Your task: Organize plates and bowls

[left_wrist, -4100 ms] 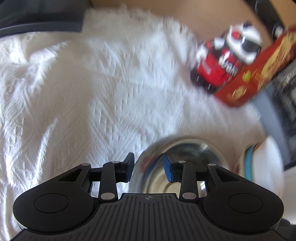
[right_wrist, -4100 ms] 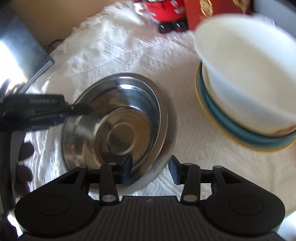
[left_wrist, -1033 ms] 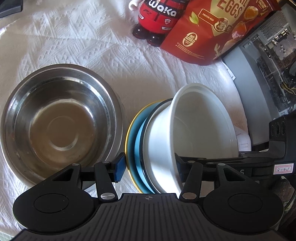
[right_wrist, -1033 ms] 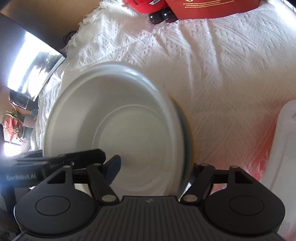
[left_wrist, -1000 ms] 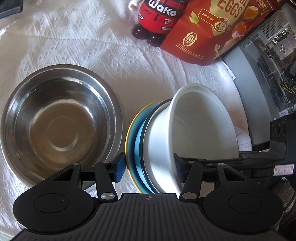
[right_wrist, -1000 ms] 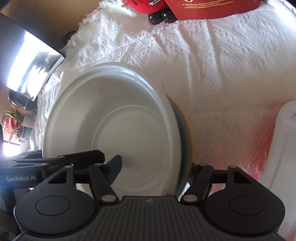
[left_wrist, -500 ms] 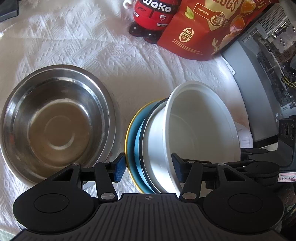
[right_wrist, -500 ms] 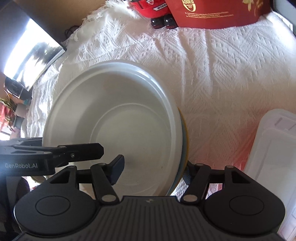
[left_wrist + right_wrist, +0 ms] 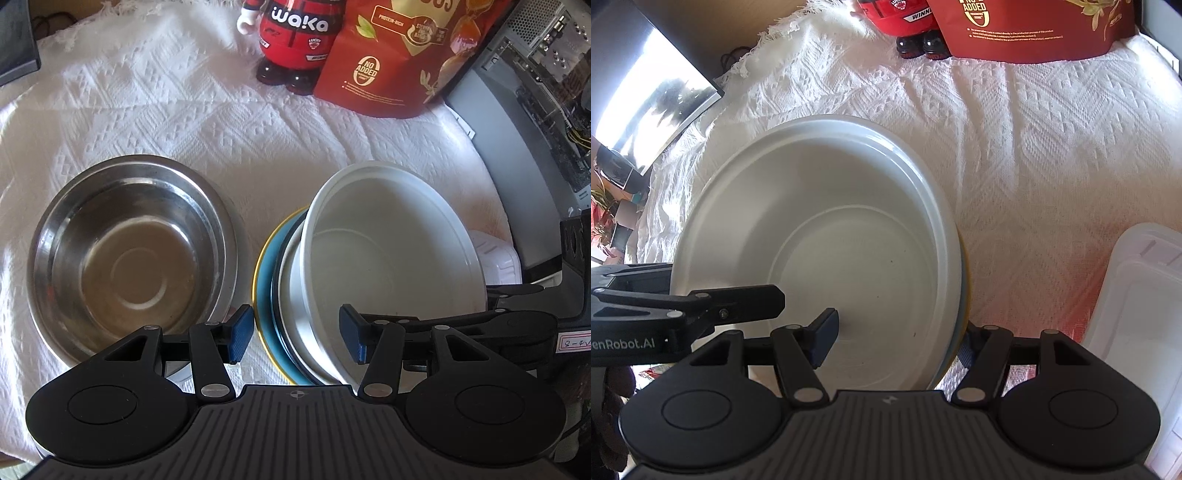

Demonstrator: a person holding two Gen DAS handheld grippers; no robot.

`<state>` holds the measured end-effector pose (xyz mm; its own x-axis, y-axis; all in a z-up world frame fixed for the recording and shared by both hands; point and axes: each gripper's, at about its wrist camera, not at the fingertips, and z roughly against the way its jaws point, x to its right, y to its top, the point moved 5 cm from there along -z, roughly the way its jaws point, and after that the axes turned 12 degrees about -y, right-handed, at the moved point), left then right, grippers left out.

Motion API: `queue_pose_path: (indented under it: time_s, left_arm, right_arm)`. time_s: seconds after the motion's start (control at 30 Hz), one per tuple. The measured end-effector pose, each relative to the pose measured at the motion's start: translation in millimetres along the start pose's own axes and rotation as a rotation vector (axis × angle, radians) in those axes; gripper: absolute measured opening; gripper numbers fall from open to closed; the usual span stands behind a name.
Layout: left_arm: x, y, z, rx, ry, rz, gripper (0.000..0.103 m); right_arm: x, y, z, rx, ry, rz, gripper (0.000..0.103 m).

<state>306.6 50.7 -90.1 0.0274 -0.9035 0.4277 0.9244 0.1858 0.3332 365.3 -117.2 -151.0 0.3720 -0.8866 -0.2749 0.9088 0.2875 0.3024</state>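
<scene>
A white woven tablecloth (image 9: pixel 177 122) is covering the table, and sunlight is falling across it.

In the left wrist view, a red figurine bottle (image 9: pixel 295 40) and a red food pouch (image 9: pixel 399 59) are standing at the far side of the cloth, touching each other. A steel bowl (image 9: pixel 129 254) is sitting upright on the left. Just beside it, on the right, a white bowl (image 9: pixel 391 258) is sitting in a stack on a blue plate (image 9: pixel 266 273) with a yellow rim. The left gripper (image 9: pixel 297 334) is standing wide open around the near edge of this stack: one blue pad is outside the plate rim and the other is inside the white bowl. The pads are not pressing on anything. The right gripper (image 9: pixel 491 295) is reaching in at the far right side of the bowl. A grey computer case (image 9: pixel 532 110) is standing at the right edge.

In the right wrist view, the white bowl (image 9: pixel 827 240) is filling the middle, with the plate edge showing at its right side. The right gripper (image 9: pixel 895 341) is wide open and straddling the bowl wall, one pad inside and one outside near the plate rim; I cannot tell if the outer pad is touching. The left gripper (image 9: pixel 768 299) is entering from the left over the bowl rim. A clear plastic container (image 9: pixel 1141 314) is lying on the cloth at the right.
</scene>
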Motion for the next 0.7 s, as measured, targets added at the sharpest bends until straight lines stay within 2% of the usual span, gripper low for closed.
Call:
queue_pose_path:
  time_s: [0.47,0.7]
  left_arm:
    - [0.3,2.1,-3.8,0.000,0.011,0.000,0.056]
    - [-1.2,4.8,-10.3,-0.009,0.012,-0.002,0.057]
  right_arm:
    - [0.8,-1.5,-1.6,-0.001,0.017,-0.019,0.065]
    - [2.0,-2.2,-1.4,0.003,0.016,-0.031,0.062]
